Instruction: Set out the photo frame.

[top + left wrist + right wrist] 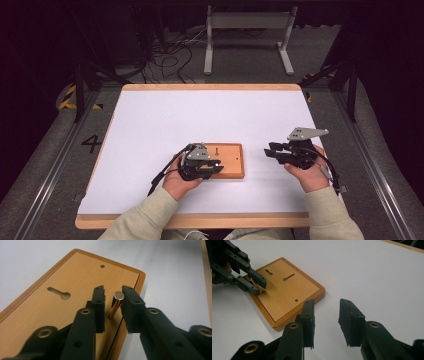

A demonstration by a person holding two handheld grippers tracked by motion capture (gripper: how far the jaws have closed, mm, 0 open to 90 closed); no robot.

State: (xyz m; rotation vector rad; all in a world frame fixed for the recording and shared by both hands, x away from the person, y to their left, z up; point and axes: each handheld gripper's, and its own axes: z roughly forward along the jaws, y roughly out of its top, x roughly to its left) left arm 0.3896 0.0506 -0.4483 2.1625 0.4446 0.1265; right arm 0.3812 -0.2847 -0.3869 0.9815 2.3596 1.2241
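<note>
- The brass pin (115, 305) stands in a hole near one corner of the wooden board (75, 282), long axis roughly upright, flat end up.
- The left tool (112, 296) brackets the pin; its right jaw seems to touch, the left stands clear.
- The right tool (326, 315) is spread and empty, just beside the board.

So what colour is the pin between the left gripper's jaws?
Shiny brass-gold; the pin shows best in the left gripper view.
</note>
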